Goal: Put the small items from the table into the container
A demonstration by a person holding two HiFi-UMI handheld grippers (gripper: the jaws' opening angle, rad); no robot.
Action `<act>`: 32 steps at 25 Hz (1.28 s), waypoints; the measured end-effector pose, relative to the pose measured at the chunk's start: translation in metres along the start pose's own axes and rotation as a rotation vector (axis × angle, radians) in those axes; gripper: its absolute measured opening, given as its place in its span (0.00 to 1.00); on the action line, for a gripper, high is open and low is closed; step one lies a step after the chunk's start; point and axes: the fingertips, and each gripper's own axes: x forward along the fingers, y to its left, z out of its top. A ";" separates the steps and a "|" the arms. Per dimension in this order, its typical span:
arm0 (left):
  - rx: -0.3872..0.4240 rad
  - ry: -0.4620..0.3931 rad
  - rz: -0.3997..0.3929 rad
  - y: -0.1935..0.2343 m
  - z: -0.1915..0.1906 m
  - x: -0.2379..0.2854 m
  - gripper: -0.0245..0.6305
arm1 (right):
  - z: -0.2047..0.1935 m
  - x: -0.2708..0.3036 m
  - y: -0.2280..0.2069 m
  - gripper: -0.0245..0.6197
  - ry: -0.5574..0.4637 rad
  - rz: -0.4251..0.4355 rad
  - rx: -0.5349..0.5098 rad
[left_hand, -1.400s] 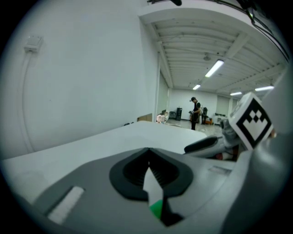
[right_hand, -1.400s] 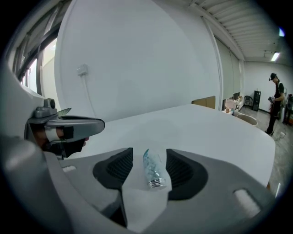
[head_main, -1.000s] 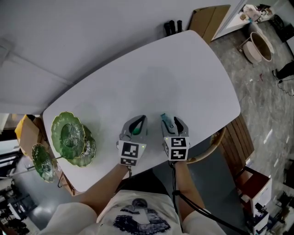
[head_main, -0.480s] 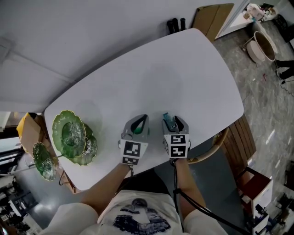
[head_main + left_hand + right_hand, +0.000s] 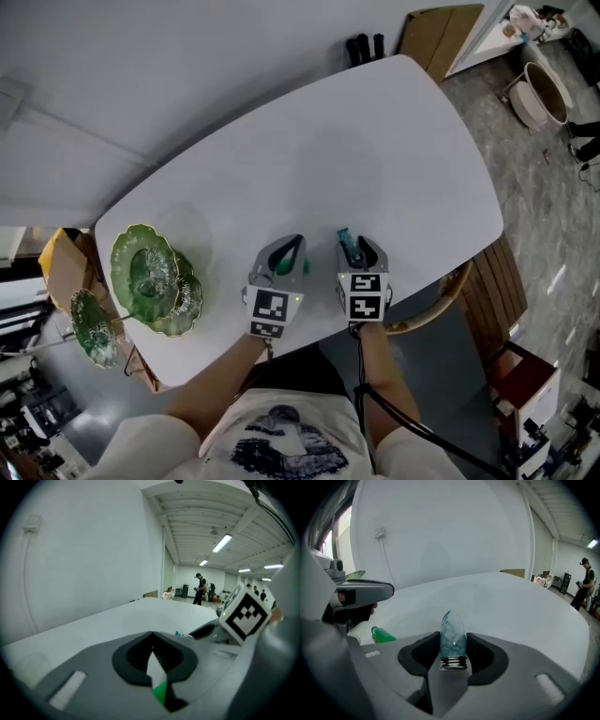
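Observation:
A small clear bottle of blue beads (image 5: 453, 637) stands cap-down between the jaws of my right gripper (image 5: 453, 645). The jaws are closing and their black pads touch both its sides. From the head view its blue tip (image 5: 343, 240) pokes out ahead of the right gripper (image 5: 352, 246). My left gripper (image 5: 289, 249) sits just left of it, jaws nearly together on a small green bottle (image 5: 279, 266). That green bottle (image 5: 160, 692) shows deep in the narrow gap of the left gripper (image 5: 152, 656). Green glass dishes (image 5: 142, 274) stand at the table's left end.
The white table (image 5: 356, 150) stretches away ahead of both grippers. A smaller green dish (image 5: 92, 328) hangs off the left edge. A wooden chair (image 5: 433, 305) stands by the near right edge. People stand far off in the hall.
Both grippers stay in the same spot with their bottles. Only the head view has drifted slightly.

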 end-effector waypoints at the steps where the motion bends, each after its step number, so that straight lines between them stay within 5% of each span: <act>1: 0.002 0.000 0.000 0.000 0.001 -0.001 0.02 | -0.001 -0.001 0.000 0.31 0.002 0.000 0.002; 16: 0.000 -0.042 0.060 0.017 0.004 -0.050 0.02 | 0.015 -0.034 0.030 0.31 -0.053 0.016 -0.014; 32: 0.021 -0.133 0.210 0.049 0.015 -0.186 0.02 | 0.054 -0.115 0.147 0.31 -0.180 0.099 -0.112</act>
